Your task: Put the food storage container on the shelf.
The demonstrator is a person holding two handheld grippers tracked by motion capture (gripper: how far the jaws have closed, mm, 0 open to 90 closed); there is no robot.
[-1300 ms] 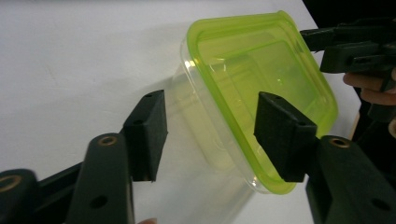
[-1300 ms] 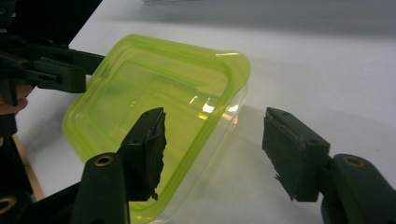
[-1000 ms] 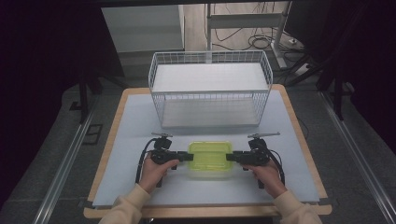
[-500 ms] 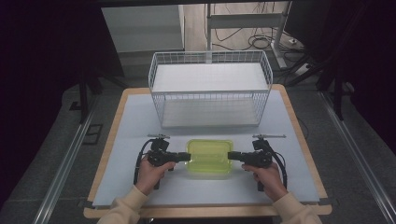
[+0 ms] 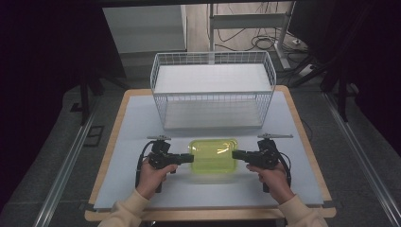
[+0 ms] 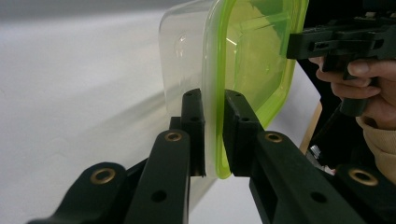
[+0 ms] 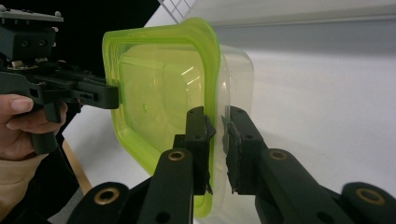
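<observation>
Gripping opposite rims of the green-lidded container (image 5: 213,155), left claw (image 5: 190,158) and right claw (image 5: 235,154) both clamp it.

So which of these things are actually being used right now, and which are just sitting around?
In use:
- left hand-held gripper, jaws around the container rim
- right hand-held gripper, jaws around the opposite rim
- green-lidded clear container

Probably next, untouched:
- white wire basket

Just around:
- cables on the floor
</observation>
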